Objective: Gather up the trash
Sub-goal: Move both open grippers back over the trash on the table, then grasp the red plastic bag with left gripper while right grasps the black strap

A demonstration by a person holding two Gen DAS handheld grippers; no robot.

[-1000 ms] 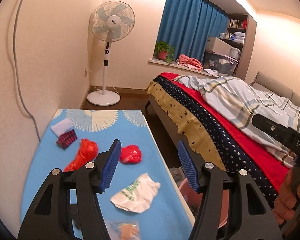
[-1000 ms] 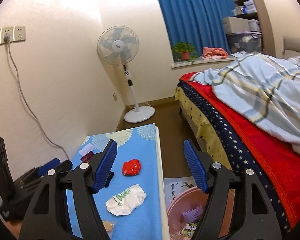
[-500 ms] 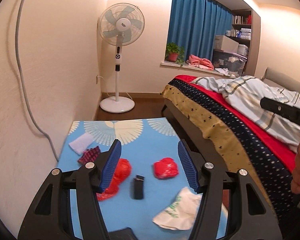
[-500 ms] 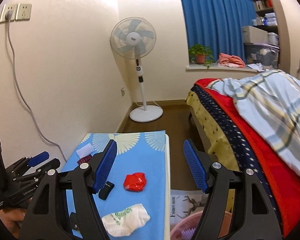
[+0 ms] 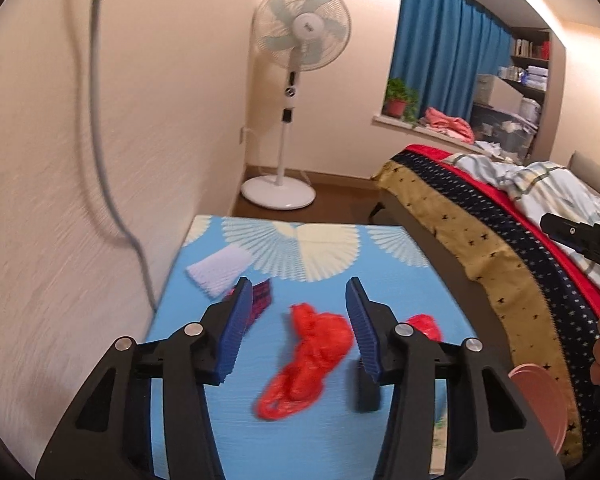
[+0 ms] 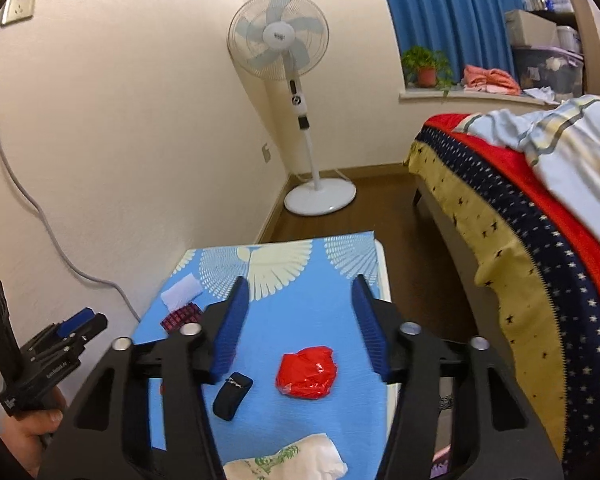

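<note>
The bed [image 6: 532, 240], with its red and star-patterned covers and a pale plaid quilt, ran along the right of the surface [image 6: 324, 304], a small top under a blue cloth with white fan shapes set against the wall. A white standing fan [image 6: 296, 92] stood on the floor beyond the far end of the surface, and a pink basin [image 5: 540, 404] sat on the floor between the surface and the bed. Both grippers hovered above the near part of the surface, apart from everything on it. The left gripper [image 5: 300, 324] had just been closing its fingers partway; they stood released, with a long crumpled red plastic bag [image 5: 308, 360] showing in the gap but lying on the cloth untouched. The right gripper [image 6: 298, 326] had likewise just been narrowing, its fingers released and empty, framing a red crumpled wad [image 6: 307, 372] on the surface below them. A white crumpled bag with green print [image 6: 288, 460] lay at the near edge of the surface. A small black case [image 6: 232, 396] lay just left of the red wad. Toward the far left corner of the surface sat a white foam pad [image 5: 218, 272] and, just nearer, a dark red blister pack [image 6: 181, 316].
</note>
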